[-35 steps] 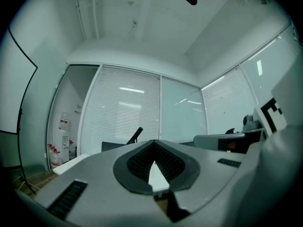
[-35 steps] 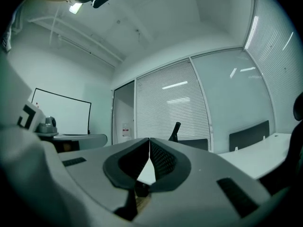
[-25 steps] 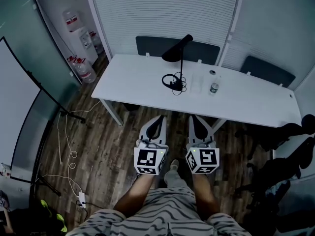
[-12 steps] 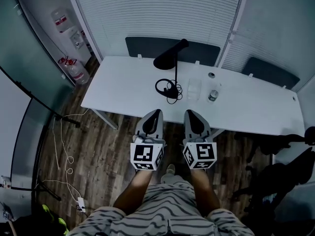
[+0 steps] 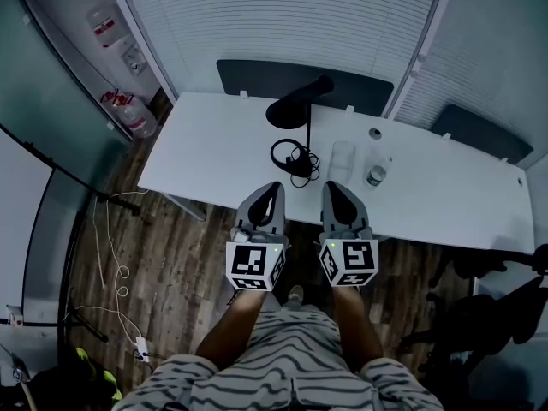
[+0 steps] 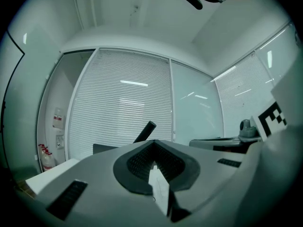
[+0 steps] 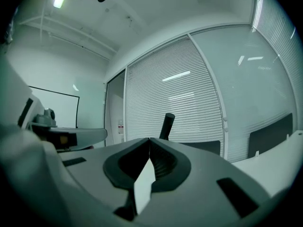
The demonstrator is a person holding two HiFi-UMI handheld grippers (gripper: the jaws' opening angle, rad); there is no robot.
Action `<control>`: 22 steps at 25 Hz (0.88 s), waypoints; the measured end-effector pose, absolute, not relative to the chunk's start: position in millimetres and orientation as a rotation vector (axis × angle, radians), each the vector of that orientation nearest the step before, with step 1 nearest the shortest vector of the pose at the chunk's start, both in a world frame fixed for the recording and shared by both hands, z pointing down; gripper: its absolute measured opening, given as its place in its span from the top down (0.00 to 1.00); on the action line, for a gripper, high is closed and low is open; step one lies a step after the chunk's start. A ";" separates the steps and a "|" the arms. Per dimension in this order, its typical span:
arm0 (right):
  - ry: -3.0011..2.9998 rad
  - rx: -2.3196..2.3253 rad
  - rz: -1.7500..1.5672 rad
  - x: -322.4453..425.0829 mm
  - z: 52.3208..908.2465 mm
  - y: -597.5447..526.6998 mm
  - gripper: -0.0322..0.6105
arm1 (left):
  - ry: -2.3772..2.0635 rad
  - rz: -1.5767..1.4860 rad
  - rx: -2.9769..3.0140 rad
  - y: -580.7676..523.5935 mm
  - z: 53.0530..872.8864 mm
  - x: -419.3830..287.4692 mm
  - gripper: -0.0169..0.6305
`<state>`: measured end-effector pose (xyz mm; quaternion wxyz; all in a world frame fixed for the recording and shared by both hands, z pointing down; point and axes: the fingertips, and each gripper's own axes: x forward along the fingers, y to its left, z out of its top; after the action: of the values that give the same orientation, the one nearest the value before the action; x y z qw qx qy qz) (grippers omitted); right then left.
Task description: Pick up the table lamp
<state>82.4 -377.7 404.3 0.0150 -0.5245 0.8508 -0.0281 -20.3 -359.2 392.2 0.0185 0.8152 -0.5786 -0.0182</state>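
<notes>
The black table lamp stands on the white table, its base beside a coil of its black cord. My left gripper and right gripper are side by side at the table's near edge, just short of the lamp base, with nothing in them. Both are shut, their jaws meeting at a point. In the left gripper view the lamp's dark top pokes up behind the shut left gripper. The right gripper view shows that same lamp top above the shut right gripper.
A clear glass and a small bottle stand right of the lamp. Two dark chairs are behind the table by the blinds. Water jugs sit at the left; cables lie on the wooden floor.
The person has stepped toward the table. Both grippers, still shut, now reach its near edge close to the lamp base.
</notes>
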 end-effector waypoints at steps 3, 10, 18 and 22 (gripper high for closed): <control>2.646 -1.644 -0.100 78.5 406.9 -397.1 0.93 | -1.792 -0.053 2.522 -375.9 394.5 -27.1 0.96; 2.637 -1.688 -0.099 63.0 412.9 -441.6 0.93 | -1.743 -0.065 2.566 -423.0 393.5 -38.6 0.96; 2.636 -1.740 -0.107 47.9 430.6 -498.2 0.93 | -1.689 -0.056 2.609 -472.5 395.1 -51.2 0.96; 2.629 -1.760 -0.139 44.4 445.4 -526.1 0.93 | -1.666 -0.046 2.624 -491.1 399.0 -57.2 0.96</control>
<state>44.4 -526.1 445.4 -0.0125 -0.5557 0.8301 -0.0437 -57.2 -491.1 399.0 0.0165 0.8441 -0.5357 -0.0149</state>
